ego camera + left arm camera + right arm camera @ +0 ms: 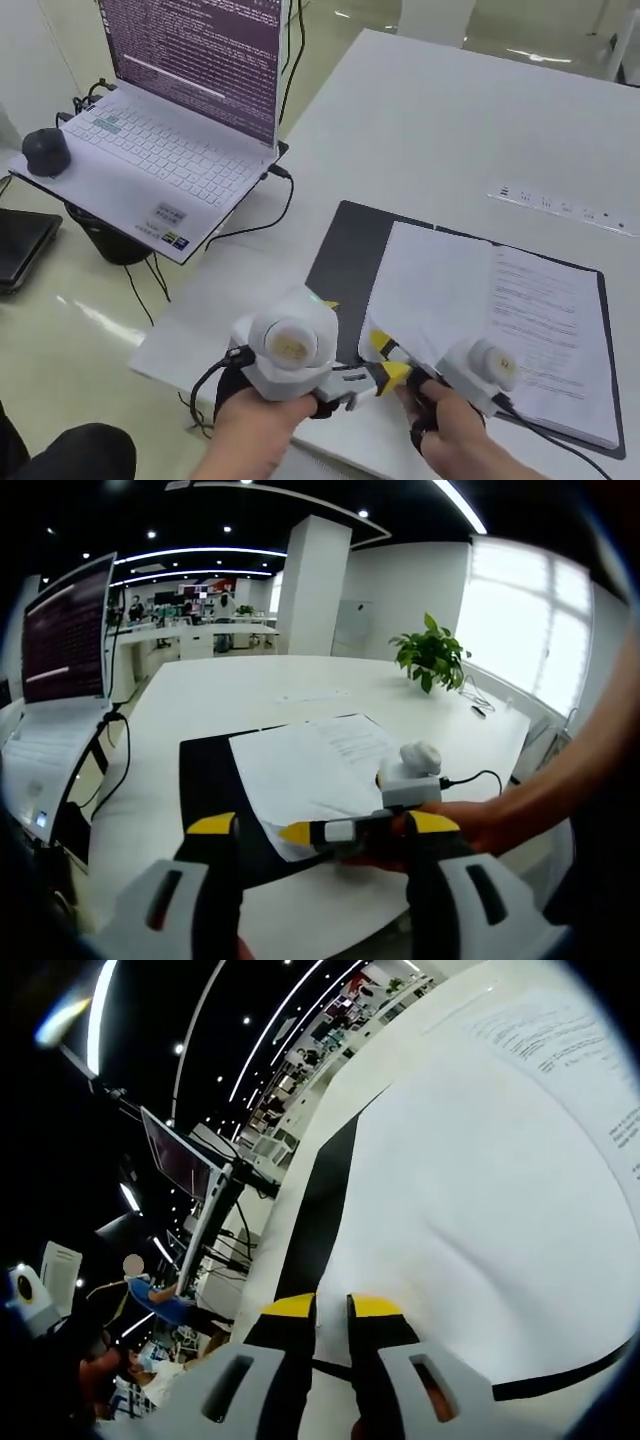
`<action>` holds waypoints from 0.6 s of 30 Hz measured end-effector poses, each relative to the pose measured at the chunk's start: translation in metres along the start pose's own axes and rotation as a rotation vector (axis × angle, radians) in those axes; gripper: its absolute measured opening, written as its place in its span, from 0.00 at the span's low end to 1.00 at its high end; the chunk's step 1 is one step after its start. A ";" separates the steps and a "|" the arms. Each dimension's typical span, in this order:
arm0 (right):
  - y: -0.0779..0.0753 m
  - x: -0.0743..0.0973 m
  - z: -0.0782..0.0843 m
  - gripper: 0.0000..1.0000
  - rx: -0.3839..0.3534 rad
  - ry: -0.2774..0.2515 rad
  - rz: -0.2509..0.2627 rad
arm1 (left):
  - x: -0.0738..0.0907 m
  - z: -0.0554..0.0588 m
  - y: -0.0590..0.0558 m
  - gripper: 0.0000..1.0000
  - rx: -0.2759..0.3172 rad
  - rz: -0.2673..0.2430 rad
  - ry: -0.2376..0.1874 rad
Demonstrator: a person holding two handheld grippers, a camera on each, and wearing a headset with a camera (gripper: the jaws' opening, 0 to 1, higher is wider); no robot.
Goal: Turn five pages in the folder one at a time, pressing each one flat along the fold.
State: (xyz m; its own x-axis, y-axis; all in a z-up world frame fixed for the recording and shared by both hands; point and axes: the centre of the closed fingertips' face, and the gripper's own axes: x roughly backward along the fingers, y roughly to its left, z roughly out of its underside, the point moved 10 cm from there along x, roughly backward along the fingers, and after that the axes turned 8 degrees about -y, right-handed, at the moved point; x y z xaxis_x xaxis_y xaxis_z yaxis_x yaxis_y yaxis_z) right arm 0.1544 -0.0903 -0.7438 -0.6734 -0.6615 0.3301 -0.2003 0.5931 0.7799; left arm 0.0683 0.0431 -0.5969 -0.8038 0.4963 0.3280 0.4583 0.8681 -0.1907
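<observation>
Your left gripper (322, 825) is closest, jaws spread wide, holding nothing. Your right gripper (332, 1307) is nearly closed, pinching the near edge of the raised page (430, 290). You've got the folder (340, 255) lying open on the white table (450, 120), near the laptop (170, 130).

left tool (322, 823) white, yellow tips | right tool (332, 1305) same | black cables (475, 774)

Your right gripper (381, 345) has its jaws at the near corner of a white page (430, 290), which curls up above the open black folder (345, 255) on the white table (450, 110). An open laptop (170, 130) stands beside the table, to the left.
</observation>
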 end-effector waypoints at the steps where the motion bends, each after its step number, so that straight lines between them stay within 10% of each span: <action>1: 0.003 0.001 0.000 0.16 -0.005 0.000 -0.009 | 0.000 0.000 0.001 0.67 0.001 0.000 -0.001; 18: 0.011 0.045 -0.020 0.42 0.032 -0.017 -0.169 | 0.005 0.009 0.041 0.51 0.016 -0.005 0.015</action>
State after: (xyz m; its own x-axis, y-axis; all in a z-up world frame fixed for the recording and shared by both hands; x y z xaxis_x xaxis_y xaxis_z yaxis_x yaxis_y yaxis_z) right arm 0.1363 -0.1226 -0.7093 -0.6399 -0.7456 0.1863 -0.3343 0.4884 0.8061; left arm 0.0799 0.0808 -0.6111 -0.8005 0.4919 0.3424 0.4478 0.8706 -0.2038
